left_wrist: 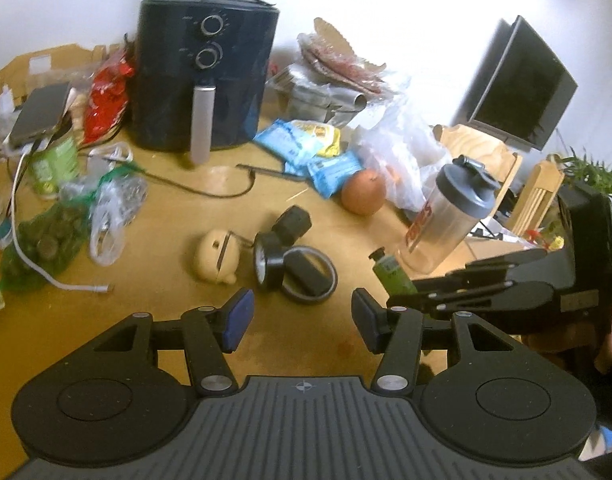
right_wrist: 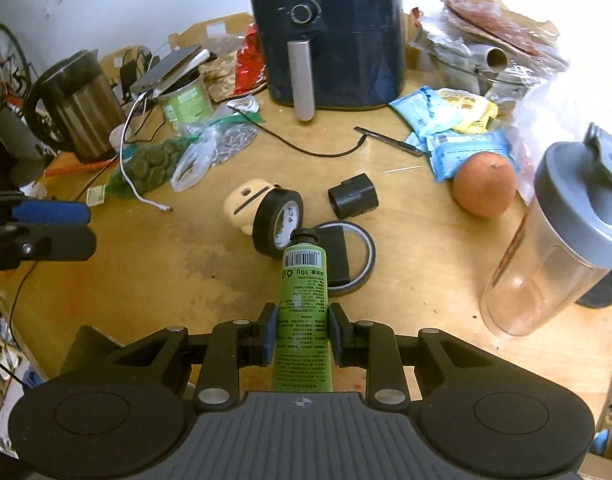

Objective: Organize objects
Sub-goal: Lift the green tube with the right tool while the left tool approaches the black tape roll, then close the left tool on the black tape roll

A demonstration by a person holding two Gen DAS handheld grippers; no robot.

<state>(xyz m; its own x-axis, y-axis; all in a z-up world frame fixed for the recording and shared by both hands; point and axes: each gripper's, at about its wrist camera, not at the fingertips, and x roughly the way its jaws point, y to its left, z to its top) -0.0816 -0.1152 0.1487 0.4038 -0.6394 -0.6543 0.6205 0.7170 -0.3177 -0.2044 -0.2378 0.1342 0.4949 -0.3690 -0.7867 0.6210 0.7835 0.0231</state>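
The right gripper (right_wrist: 299,334) clamps the green plastic tube (right_wrist: 301,300), cap pointing straight ahead along the jaws; the left gripper (left_wrist: 301,322) gapes, holding nothing.

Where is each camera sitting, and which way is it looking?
Left wrist: rides the open left tongs, facing the air fryer; the right tongs and a bit of hand show at right.
Right wrist: rides the right tongs, shut on the green tube; the left tongs poke in at left.
Both see the orange, shaker bottle and tape roll.
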